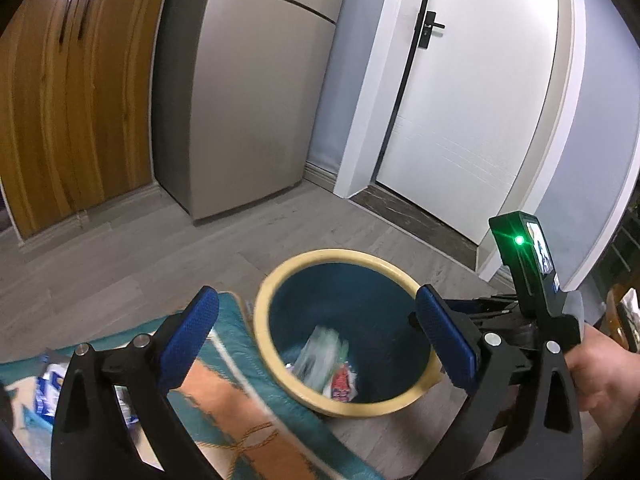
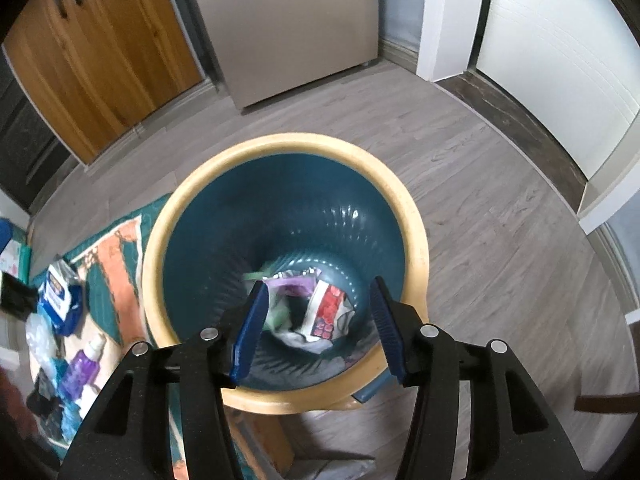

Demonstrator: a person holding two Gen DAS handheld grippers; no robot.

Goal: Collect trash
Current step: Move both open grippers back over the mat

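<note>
Far left: a wooden cabinet (image 2: 100,60) stood against the wall, with the refrigerator (image 2: 296,28) just beside it.
Rug: a patterned rug (image 2: 120,256) lay on the floor, its edge touching the bin's left side.
Loose trash: a blue-and-white packet (image 2: 60,300) and a purple bottle (image 2: 82,372) lay on the rug, left of both tools.
Left tool: the left tool (image 1: 316,340) had its jaws spread wide and held nothing; the bin's mouth showed between its blue pads.
Bin: a teal bin with a yellow rim (image 2: 416,240) stood on the grey plank floor (image 2: 500,240).
Trash in bin: a red-and-white wrapper (image 2: 326,312) and other crumpled wrappers lay at the bottom.
Right tool: the right tool (image 2: 320,328) hung above the bin's near rim, jaws partly open and empty, the wrappers well below its pads.
Right hand: a hand (image 1: 600,372) gripped the right tool's handle.
Open room: bare floor ran from the bin to the white door (image 1: 472,92) at the right.
</note>
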